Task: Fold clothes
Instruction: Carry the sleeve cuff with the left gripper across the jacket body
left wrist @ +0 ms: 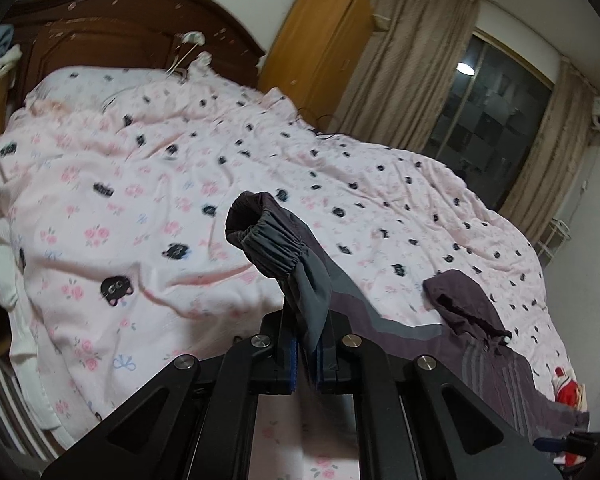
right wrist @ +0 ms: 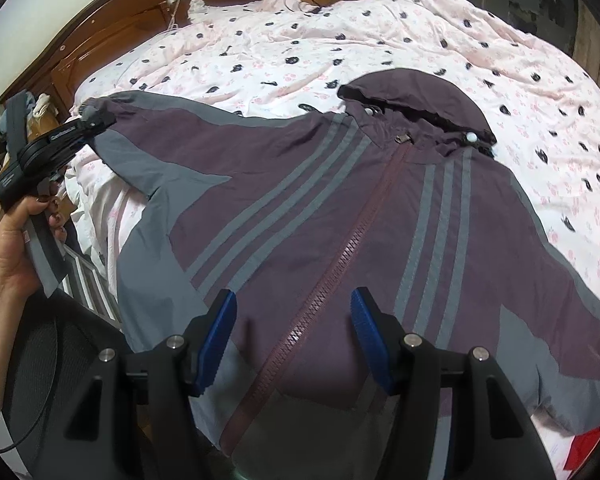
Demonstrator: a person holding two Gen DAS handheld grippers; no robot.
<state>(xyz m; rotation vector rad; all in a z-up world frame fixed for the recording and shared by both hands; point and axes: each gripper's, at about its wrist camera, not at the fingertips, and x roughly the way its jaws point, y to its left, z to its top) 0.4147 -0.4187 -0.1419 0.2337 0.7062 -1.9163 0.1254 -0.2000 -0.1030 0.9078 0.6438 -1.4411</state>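
Blue-padded jaws of the right gripper (right wrist: 294, 334) stand apart and empty just above the lower front of a purple and grey jacket (right wrist: 340, 216), one pad on each side of its zipper (right wrist: 336, 264), touching nothing. Spread face up, that hooded jacket lies across the pink cat-print quilt (left wrist: 140, 184) of a bed with a dark wooden headboard (left wrist: 112, 36), its hood (right wrist: 416, 96) toward the pillows. At the jacket's far left, the left gripper (left wrist: 305, 354), held in a person's hand (right wrist: 10, 240), is clamped tight on the sleeve (left wrist: 300, 272) just behind the elastic cuff (left wrist: 268, 240), which stands lifted clear of the quilt.
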